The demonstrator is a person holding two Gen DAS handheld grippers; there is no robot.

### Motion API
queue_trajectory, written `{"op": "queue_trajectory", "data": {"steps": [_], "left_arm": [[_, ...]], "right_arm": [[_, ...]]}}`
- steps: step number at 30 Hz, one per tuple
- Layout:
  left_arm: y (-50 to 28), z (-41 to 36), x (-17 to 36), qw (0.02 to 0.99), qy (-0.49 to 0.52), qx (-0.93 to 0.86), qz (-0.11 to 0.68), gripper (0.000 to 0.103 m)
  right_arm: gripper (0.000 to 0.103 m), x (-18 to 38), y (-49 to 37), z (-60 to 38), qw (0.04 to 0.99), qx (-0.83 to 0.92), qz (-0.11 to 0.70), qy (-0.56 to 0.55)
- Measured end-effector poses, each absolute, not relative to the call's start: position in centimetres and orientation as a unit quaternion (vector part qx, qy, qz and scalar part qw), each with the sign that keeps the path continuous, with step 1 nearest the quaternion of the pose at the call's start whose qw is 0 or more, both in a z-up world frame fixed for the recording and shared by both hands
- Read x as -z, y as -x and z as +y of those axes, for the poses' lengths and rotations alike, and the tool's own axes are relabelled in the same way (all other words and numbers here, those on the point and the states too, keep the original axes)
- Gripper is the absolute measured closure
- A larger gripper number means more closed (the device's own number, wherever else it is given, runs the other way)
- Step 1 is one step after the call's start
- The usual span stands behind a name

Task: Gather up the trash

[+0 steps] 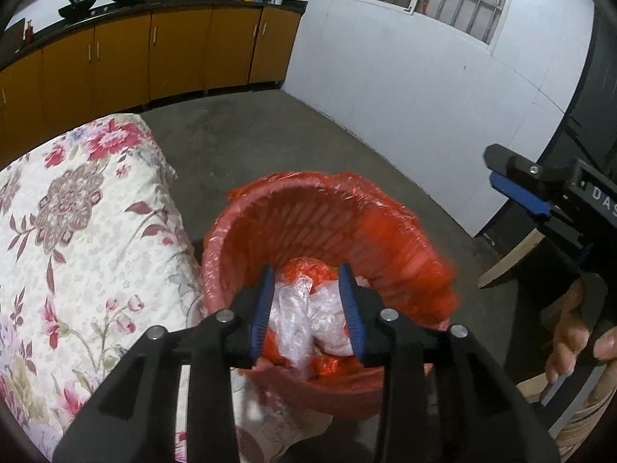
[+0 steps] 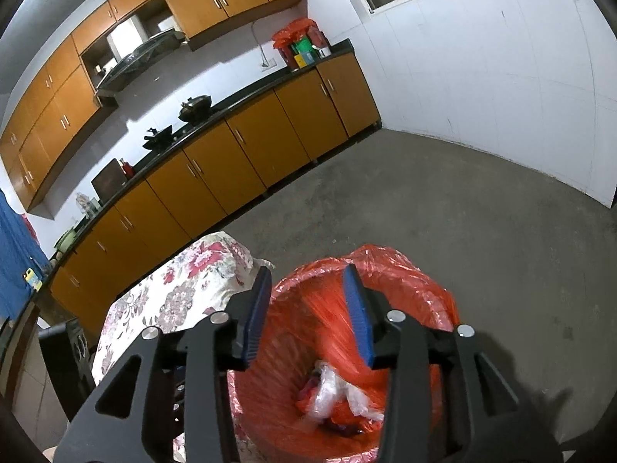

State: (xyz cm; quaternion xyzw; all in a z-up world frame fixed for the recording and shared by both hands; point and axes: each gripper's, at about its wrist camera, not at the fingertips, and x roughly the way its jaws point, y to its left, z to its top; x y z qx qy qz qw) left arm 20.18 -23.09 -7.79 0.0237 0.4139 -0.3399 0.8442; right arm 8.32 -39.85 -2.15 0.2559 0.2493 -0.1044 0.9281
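Left wrist view
- Bin: red bin (image 1: 327, 239) lined with a red bag (image 1: 416, 231), on the concrete floor (image 1: 270, 135), just beside the edge of a flowered cloth (image 1: 77, 212).
- Trash: crumpled clear plastic (image 1: 308, 316) and red scraps lie at the bottom of the bin.
- Left gripper (image 1: 307, 308): above the bin mouth, jaws spread; the plastic shows between them, and I cannot tell for sure that they are clear of it.
- Right gripper (image 1: 516, 189): off to the right of the bin, seen side-on; its jaws cannot be judged here.

Right wrist view
- Right gripper (image 2: 308, 312): over the near rim of the bin (image 2: 443, 308), jaws spread, nothing between them.
- Trash: the plastic (image 2: 331, 389) sits low in the bin, apart from the jaws.
- Floor (image 2: 462, 212): bare as far as seen, back to the cabinets (image 2: 246, 154).

Progress (judgement)
- Done: some trash is binned.
- Left: no loose trash seen; possibly gathering the bag.
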Motion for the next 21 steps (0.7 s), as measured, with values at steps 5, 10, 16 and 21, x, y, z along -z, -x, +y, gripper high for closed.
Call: {"op": "queue_trajectory", "data": {"steps": [5, 10, 16, 21], "left_arm": [[-19.8, -21.2, 7.1, 0.86, -0.021, 0.316, 0.4, 0.053], [-18.3, -18.2, 5.2, 0.894, -0.027, 0.273, 0.354, 0.028], [-15.5, -13.8, 2.3, 0.932, -0.026, 0.204, 0.297, 0.006], [-12.3, -11.0, 0.7, 0.957, -0.048, 0.143, 0.248, 0.004]], "right_arm": [[0.032, 1.5, -7.3, -39.3, 0.933, 0.126, 0.241, -0.236], [0.006, 0.3, -5.3, -37.7, 0.942, 0.168, 0.215, -0.196], [0.006, -0.8, -2.8, -35.0, 0.95, 0.211, 0.187, -0.131], [0.002, -1.3, -1.2, -32.5, 0.951, 0.215, 0.191, -0.11]]}}
